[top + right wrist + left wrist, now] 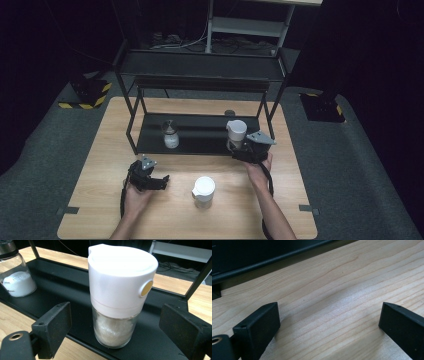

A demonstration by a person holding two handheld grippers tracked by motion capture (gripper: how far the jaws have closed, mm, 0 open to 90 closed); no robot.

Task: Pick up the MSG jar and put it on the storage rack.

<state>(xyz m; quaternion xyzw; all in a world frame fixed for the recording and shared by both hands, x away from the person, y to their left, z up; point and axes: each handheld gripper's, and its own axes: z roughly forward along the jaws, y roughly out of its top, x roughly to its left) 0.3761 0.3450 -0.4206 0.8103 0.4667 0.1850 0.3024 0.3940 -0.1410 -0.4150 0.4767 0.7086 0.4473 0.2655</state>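
Right gripper (243,149) at the front edge of the black bottom shelf (200,142) of the rack, near its right end — jaws spread wide, pads clear of the white-capped jar (236,131) on both sides, nothing gripped. Seen in the right gripper view: jar (117,297) upright on the shelf (62,287) close to its front edge, between the 2 jaws but apart from each; clear glass body with white grains, tall white cap with a round yellow button on its side. Whether the jar sits level with the pads or slightly past them – cannot tell.

Left gripper (154,181) low over the desk (100,165) near its front-left part, held in the left hand (135,196), jaws wide open and empty; bare wood (342,290) between them in the left gripper view, dark shelf edge (262,262) along the top.

Second white-capped jar (204,191) upright on the desk, front-centre, well apart from both grippers. Small glass shaker (170,134) with dark top on the bottom shelf, left of centre, half full of white powder; same shaker (15,275) at the far left of the right gripper view. Right hand (259,172) behind the right gripper, forearm coming from the desk's front edge.
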